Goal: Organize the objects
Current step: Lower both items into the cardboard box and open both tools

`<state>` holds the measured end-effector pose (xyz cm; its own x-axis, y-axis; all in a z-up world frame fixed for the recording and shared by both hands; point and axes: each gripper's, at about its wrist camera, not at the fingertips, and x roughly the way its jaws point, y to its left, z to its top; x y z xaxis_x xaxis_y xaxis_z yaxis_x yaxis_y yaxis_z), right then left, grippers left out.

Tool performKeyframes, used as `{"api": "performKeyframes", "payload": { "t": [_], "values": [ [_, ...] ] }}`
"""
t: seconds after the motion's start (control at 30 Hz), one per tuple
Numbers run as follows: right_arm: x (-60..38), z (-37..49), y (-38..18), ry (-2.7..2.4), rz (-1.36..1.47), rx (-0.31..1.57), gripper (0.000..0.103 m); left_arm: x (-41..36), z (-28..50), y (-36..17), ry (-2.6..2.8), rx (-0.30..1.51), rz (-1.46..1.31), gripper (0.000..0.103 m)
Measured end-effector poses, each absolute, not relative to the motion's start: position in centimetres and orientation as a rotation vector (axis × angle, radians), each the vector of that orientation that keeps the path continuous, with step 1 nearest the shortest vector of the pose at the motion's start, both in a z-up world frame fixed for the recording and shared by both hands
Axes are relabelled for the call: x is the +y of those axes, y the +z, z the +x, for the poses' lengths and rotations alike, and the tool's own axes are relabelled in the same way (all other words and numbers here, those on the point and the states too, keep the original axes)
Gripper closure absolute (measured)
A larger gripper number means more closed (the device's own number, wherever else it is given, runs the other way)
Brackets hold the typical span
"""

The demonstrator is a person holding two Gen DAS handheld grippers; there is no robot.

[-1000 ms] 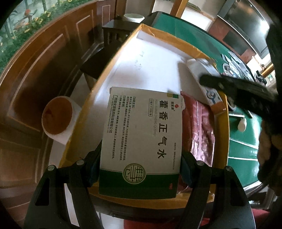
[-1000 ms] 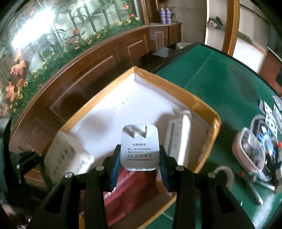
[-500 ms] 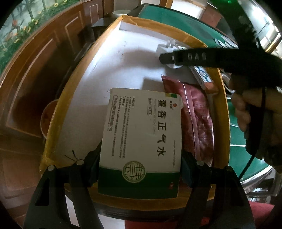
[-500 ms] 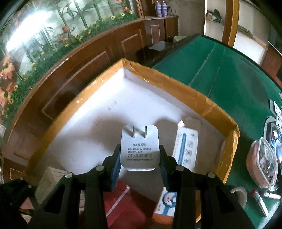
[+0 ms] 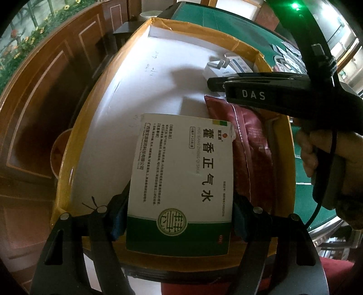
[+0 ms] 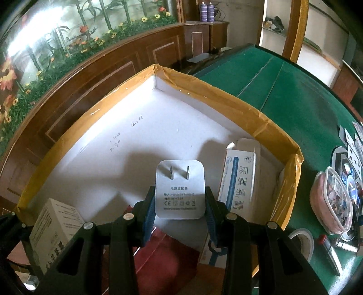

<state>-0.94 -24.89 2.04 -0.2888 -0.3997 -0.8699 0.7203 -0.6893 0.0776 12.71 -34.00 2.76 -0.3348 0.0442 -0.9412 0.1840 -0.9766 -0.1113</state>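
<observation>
1. One cardboard tray [image 6: 254, 106] with tan taped edges.
2. Three boxes: one green-and-white medicine box [image 5: 181, 181], one blue-and-white carton [image 6: 240, 179], one smaller white carton [image 6: 56, 229].
3. One dark red packet [image 5: 254, 145].
4. One white plug adapter [image 6: 180, 189], with two prongs.
5. Two grippers: left [image 5: 179, 217], right [image 6: 180, 217].
6. One lidded clear container [image 6: 331, 199].
7. One tape roll [image 6: 302, 240].
8. Two cans [image 6: 207, 11] on the far cabinet.

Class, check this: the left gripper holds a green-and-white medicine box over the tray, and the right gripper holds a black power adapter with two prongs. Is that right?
One detail is wrong: the power adapter in the right gripper is white, not black, as the right wrist view shows. The rest stands: the left gripper holds the green-and-white medicine box over the tray.
</observation>
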Motion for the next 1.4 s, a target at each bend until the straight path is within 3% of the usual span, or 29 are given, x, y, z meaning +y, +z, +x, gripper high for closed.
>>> {"api": "performKeyframes", "payload": {
  "t": [0.33,0.73,1.03,1.4],
  "values": [
    [-25.0,-0.5,2.4,-2.031,1.237,0.426,0.063,-33.9,13.2,2.9,-2.464,0.374,1.756,0.027],
    [-24.0,1.1,6.0,-2.034,1.138,0.368,0.027,-33.3,13.5,4.9,-2.458,0.399,1.699,0.024],
    [-17.5,1.2,9.3,-2.106,1.081,0.258,0.02,-31.9,13.0,8.6,-2.529,0.415,1.622,0.021],
    [-2.6,0.4,6.2,-2.287,1.289,0.166,0.019,-25.7,9.5,11.5,-2.671,0.319,1.602,0.014]
  ]
}}
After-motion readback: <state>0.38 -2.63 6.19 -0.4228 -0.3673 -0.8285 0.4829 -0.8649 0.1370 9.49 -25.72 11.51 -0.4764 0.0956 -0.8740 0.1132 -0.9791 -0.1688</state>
